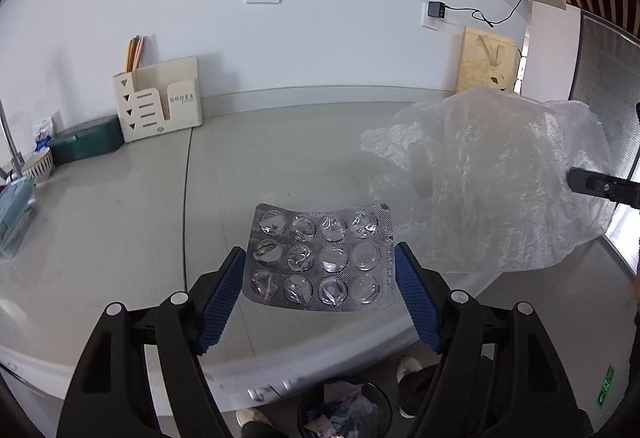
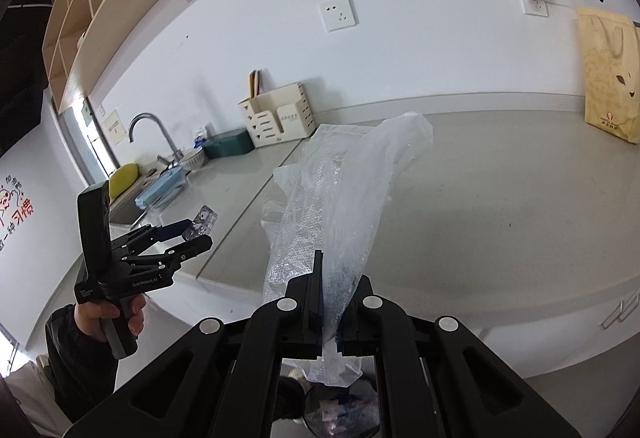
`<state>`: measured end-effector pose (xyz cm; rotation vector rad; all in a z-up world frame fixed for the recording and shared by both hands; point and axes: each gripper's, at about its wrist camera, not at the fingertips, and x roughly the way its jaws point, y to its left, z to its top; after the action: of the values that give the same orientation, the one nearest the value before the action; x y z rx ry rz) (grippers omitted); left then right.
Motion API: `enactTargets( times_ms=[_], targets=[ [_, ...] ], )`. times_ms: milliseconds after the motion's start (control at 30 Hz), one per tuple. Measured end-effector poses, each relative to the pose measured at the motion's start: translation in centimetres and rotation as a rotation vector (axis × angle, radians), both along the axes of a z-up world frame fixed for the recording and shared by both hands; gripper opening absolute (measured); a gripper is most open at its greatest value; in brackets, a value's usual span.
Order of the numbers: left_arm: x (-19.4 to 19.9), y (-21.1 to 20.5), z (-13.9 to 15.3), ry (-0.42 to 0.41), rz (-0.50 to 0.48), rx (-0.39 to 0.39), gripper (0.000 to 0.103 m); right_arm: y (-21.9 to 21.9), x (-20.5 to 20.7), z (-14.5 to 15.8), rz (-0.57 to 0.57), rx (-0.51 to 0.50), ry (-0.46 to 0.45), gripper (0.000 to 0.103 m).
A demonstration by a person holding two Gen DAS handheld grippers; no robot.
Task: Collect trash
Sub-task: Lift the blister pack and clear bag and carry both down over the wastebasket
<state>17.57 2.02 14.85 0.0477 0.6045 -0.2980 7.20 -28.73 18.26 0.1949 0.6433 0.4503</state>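
So right now you're carrying trash in both hands, and the thing that matters is what's sitting underneath your fingers. Closest in, low at the bottom edge of both wrist views, the trash bin point(image 1: 344, 410) is showing just below and behind the fingertips, past the counter's point(image 1: 120, 222) front lip, down on the floor by your shoes. So both loads are lying forward of and above the bin, not over it yet by my read.

Your left gripper point(image 1: 320, 270) is gripping the empty blister pack point(image 1: 320, 256) by its two short edges, the blue fingers point(image 1: 224, 290) standing wide apart and pressing on either side. The pack is lying flat between them, its long axis running across from finger to finger, bubbles up.

Your right gripper point(image 2: 334, 302) is clenched tight on the clear plastic bag point(image 2: 340, 197), pinching one end. The bag is sticking up and away from the fingers, long axis pointing forward over the counter, with a short tail hanging below the pinch toward the bin.

Both look about equally near, so I'd guess you're needing to pull back and tip down before releasing either one. Farther out there's just bare counter and the wall.
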Motion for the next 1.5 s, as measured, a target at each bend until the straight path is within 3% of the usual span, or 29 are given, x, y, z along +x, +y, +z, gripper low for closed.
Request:
enactTargets(
  times_ms=[367,867,1100,1300,1500],
  targets=[
    [-7.4,-0.8,-3.9,0.052,-0.039,-0.011,0.074,2.8,-5.8,-5.2,0.082,-0.026,0.089,0.009],
    [-11.8,-3.3,-12.6,0.188,-0.094,0.013,0.074,5.9,-11.0,-14.7,0.071,-0.087,0.272,0.009],
    [-11.4,-3.3,-16.8,0.269,-0.095,-0.001,0.074,6.8,-10.6,-19.3,0.069,-0.113,0.346,0.008],
    [-9.6,-2.8,-22.5,0.369,-0.045,0.000,0.074,7.3,-8.5,-24.4,0.069,-0.117,0.431,0.009],
    [-7.3,-3.7,-29.5,0.463,-0.022,0.021,0.074,7.7,-5.2,-32.3,0.054,-0.114,0.574,0.009]
  ],
)
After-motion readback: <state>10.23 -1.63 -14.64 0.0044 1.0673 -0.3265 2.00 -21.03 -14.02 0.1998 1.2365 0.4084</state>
